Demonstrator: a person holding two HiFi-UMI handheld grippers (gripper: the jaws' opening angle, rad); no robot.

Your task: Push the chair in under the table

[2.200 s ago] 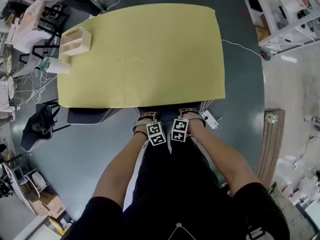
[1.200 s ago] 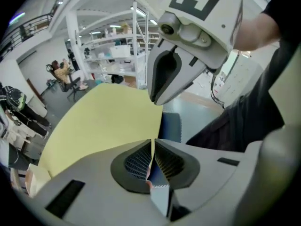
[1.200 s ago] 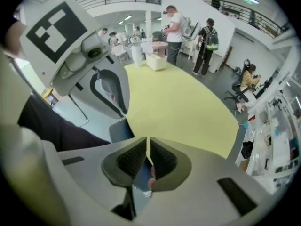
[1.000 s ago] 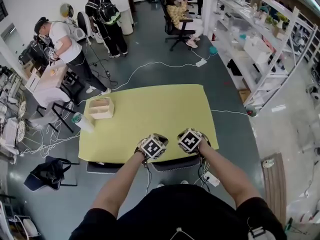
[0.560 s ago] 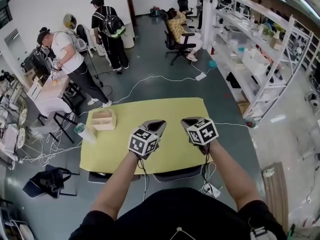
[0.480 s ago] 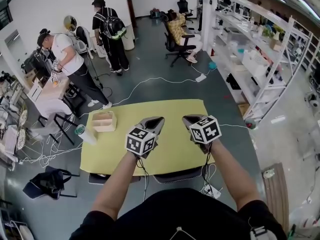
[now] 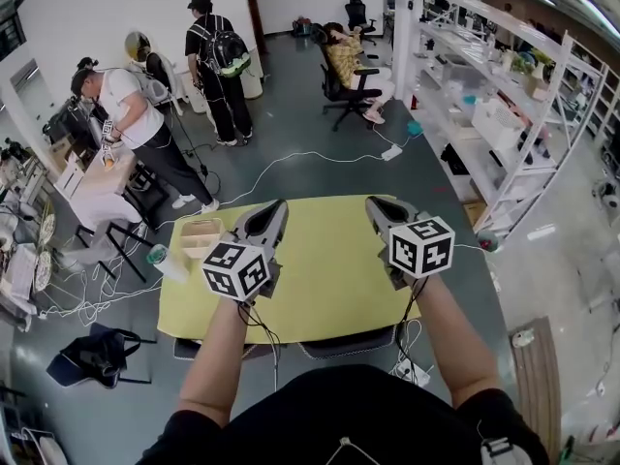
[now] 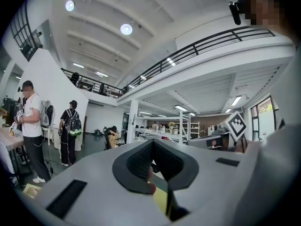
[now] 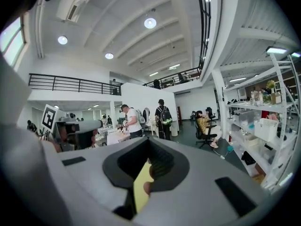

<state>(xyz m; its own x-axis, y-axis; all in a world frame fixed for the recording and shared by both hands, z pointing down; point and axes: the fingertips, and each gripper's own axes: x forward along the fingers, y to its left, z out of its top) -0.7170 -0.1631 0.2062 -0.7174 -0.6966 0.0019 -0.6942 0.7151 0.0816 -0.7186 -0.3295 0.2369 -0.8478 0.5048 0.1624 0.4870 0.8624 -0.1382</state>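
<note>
Nothing readable in this one: no words, brands, numbers or signs anywhere I can make out. Closest thing is the black-and-white square markers (image 7: 235,269) on the cubes of the left gripper (image 7: 275,206) and right gripper (image 7: 379,204), and those are just block patterns, not letters.

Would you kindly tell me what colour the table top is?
The table top is plain yellow, seen best in the head view.

chair (image 7: 341,342) mostly under table (image 7: 325,284), box (image 7: 197,232) partly behind left gripper (image 7: 276,207)
</note>
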